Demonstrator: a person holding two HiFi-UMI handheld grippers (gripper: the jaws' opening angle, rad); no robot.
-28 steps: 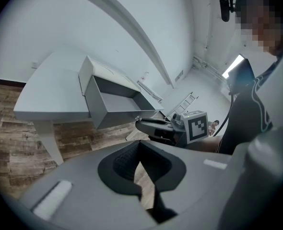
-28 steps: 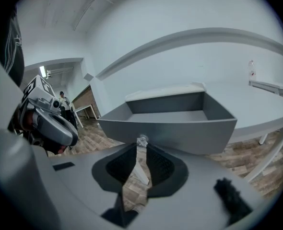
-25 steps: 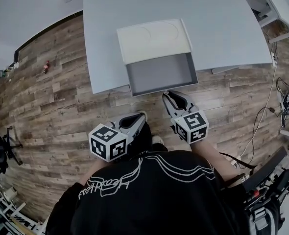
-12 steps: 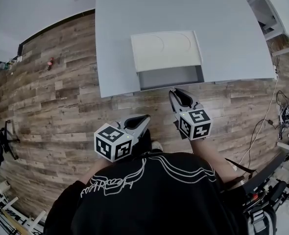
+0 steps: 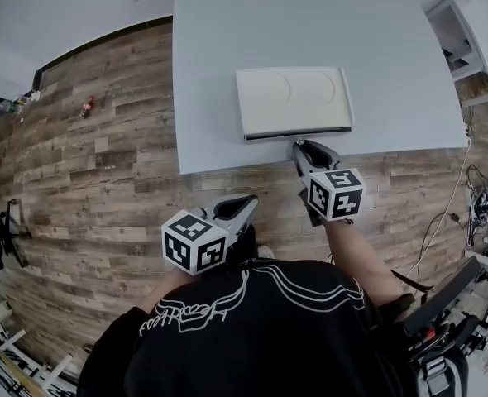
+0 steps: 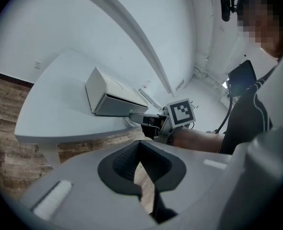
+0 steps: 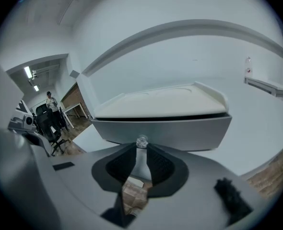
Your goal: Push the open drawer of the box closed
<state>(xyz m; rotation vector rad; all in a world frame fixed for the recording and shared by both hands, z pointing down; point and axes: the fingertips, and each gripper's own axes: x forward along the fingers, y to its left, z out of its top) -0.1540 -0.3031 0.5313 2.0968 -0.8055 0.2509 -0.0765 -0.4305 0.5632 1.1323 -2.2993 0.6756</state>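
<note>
Drawer (image 7: 180, 128) shows only a slit; right gripper (image 7: 141, 148), fingers slightly parted at the knob (image 7: 141, 141), should press straight in; left gripper (image 6: 139, 143) idles, fingers together.

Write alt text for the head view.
Seen from above, the right gripper sits at the front of the drawer, all but closed, in a white box on a grey table. The left gripper hangs over the wood floor, near the person.
</note>
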